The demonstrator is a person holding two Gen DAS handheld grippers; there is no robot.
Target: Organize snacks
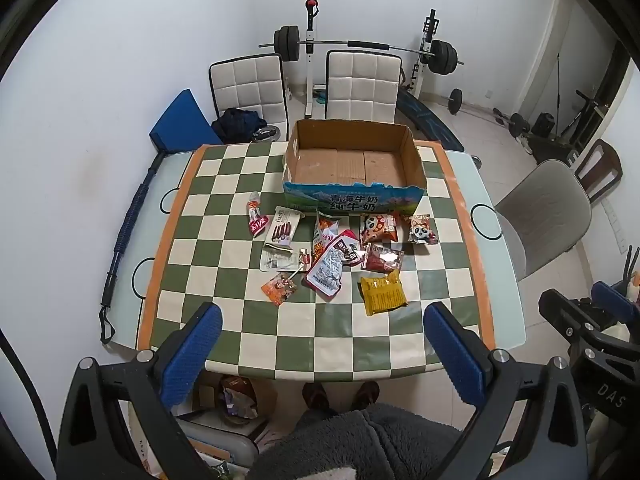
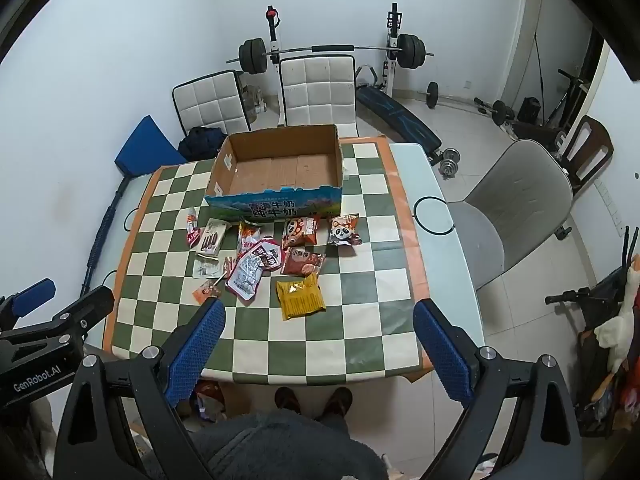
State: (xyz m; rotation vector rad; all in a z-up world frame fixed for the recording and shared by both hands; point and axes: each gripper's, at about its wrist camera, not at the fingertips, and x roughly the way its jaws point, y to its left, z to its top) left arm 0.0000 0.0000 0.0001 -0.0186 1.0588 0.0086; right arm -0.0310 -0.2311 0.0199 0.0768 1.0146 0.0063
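An empty cardboard box with a blue printed front stands at the far middle of the checked tablecloth. Several snack packets lie in front of it: a yellow packet, two panda packets, a dark red packet, a silver pouch and a white biscuit pack. My left gripper hangs open above the near table edge, nothing between its blue pads. My right gripper is open too, likewise empty.
Two white padded chairs stand behind the table, a grey chair at its right. A barbell rack lines the back wall. A person's feet and grey fleece sleeve show below the near edge.
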